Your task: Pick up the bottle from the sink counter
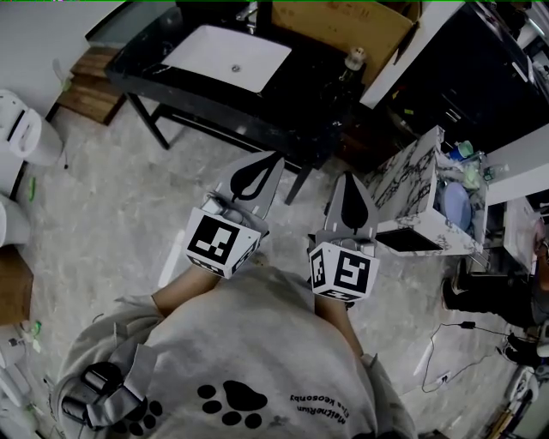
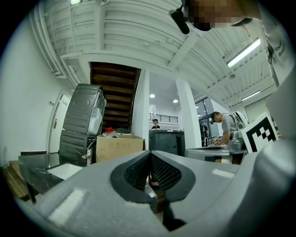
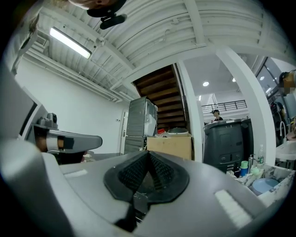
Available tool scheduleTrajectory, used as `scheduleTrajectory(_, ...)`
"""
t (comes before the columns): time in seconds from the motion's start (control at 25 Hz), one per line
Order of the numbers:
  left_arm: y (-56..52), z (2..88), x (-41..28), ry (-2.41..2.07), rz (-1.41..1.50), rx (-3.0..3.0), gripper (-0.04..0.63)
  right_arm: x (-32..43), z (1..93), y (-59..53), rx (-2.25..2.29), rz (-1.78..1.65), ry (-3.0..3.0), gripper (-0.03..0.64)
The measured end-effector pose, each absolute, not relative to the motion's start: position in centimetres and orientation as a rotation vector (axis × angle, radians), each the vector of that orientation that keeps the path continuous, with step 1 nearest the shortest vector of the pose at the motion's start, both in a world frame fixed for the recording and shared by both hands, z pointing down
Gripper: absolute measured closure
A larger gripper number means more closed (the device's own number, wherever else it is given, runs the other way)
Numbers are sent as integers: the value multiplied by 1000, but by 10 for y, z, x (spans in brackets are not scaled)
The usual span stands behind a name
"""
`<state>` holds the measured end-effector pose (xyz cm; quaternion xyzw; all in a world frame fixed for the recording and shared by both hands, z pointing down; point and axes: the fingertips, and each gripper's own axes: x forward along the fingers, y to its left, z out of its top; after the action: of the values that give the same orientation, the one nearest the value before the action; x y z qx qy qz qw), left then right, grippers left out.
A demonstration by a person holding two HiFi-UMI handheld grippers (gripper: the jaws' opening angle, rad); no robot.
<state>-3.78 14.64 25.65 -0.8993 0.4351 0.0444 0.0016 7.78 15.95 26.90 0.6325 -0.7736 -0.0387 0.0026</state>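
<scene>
The bottle [image 1: 352,60], small with a pale top, stands at the right end of the black sink counter [image 1: 283,116], next to the white basin [image 1: 227,55]. My left gripper [image 1: 255,175] and right gripper [image 1: 352,202] hover side by side over the floor, short of the counter's front edge. Both point towards the counter. The left gripper [image 2: 150,155] is shut with nothing between its jaws, and so is the right gripper [image 3: 149,155]. The bottle does not show in either gripper view.
A cardboard box [image 1: 343,26] sits behind the counter. A marble-patterned crate [image 1: 412,193] holding several small items stands right of my right gripper. A white toilet [image 1: 21,129] is at the far left. Cables [image 1: 455,343] lie on the floor at the right. People stand far off.
</scene>
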Motion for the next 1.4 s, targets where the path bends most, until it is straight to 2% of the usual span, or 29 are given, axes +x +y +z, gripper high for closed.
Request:
scheduleTrajectory(0.68, 108, 267, -20, 1312, 138, -2866, 597, 90, 267, 128, 1983, -165, -2408, 617)
scheduleTrajectory(1.4, -56, 253, 16, 1104, 133, -2939, 597, 109, 255, -27, 2082, -199, -2304, 617)
